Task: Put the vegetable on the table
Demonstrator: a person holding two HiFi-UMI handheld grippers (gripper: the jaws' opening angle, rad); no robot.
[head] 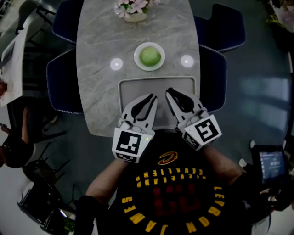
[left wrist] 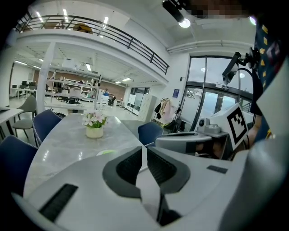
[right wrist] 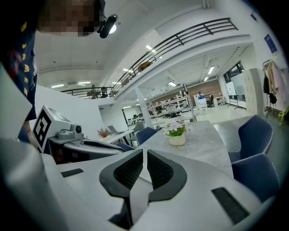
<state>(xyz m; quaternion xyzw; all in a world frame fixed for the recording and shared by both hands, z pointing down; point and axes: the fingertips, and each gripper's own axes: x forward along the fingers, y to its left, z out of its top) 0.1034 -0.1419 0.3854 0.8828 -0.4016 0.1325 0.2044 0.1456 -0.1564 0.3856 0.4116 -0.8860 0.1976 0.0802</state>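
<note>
Left claw (head: pixel 152 97) and right claw (head: pixel 169 91) are held side by side over the near half of a grey, empty tray (head: pixel 126 85), with their tips pointed away from the person. Each claw is topped at the near end by a white cube printed with black square markers.

In the left gripper view the left claw (left wrist: pixel 144 152) is seen drawn together, its two dark ribbed pads parted only by a hairline slit, and nothing is gripped between them. In the right gripper view the right claw (right wrist: pixel 145 154) is seen closed in the same way, again with nothing held.

The tray is laid on a pale grey, marble-patterned worktop (head: pixel 98 46) with a rounded outline. Just beyond the tray's far edge, a round green vegetable (head: pixel 149 56) is seated on a small white plate (head: pixel 138 63), well apart from both claws. Two bright spots of reflected light are seen on the worktop, one on each side of the plate.

At the far end of the worktop a white pot of pink and white flowers (head: pixel 134 10) is placed. Dark blue chairs (head: pixel 62 87) are tucked in along both long sides of the worktop.
</note>
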